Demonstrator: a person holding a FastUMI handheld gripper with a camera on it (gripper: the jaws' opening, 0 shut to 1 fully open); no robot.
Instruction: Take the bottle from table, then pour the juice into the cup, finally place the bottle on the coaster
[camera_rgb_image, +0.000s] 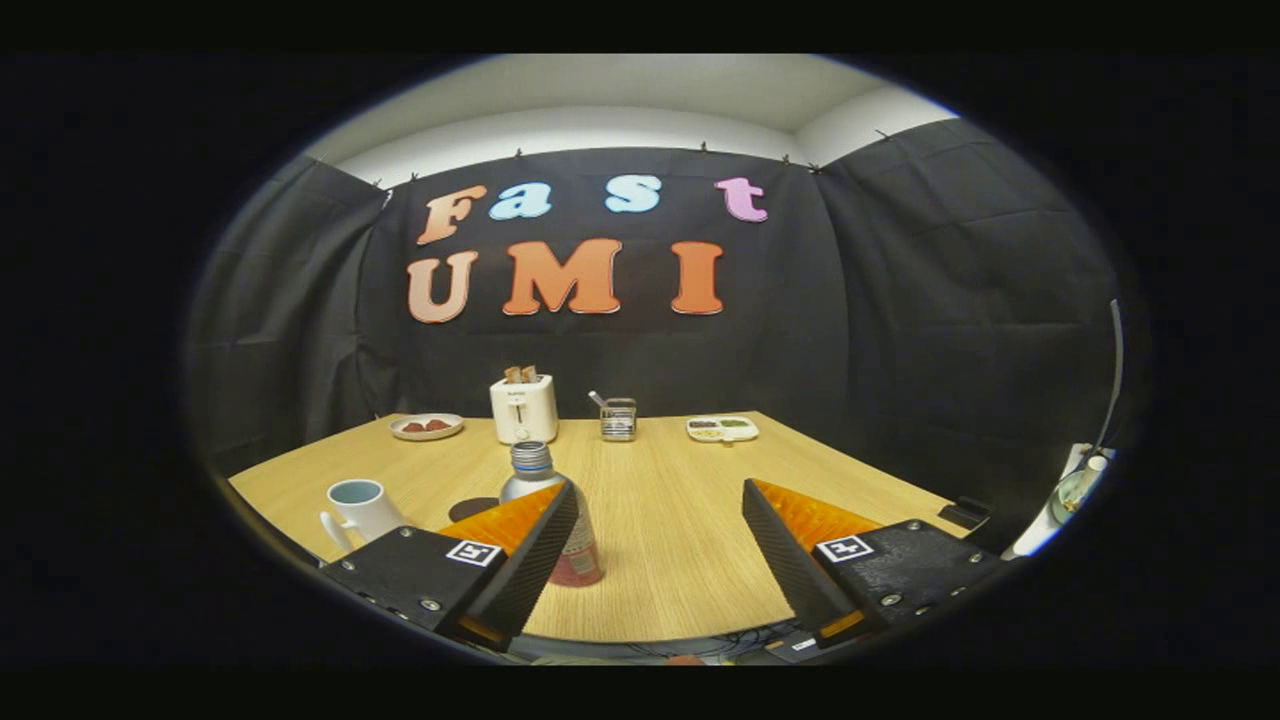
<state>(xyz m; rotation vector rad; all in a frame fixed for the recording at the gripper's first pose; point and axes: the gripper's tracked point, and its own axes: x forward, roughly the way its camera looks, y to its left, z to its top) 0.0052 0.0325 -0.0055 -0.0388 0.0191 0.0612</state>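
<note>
A wooden bench (660, 520) seen from the gripper (660, 500); its fingers spread wide apart, grasping nothing; from the left, a white cup (362, 507) stands near the bench's edge; a dark coaster (472, 507) lies beside it; the upright bottle (545, 480) stands just behind the left finger, partly hidden; a toaster (524, 407), jar (618, 418) and tray (722, 428) sit far beyond.

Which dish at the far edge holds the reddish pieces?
The round plate left of the toaster. The tray, right of the glass jar, is oblong and holds green and dark food. Gripper open.
</note>
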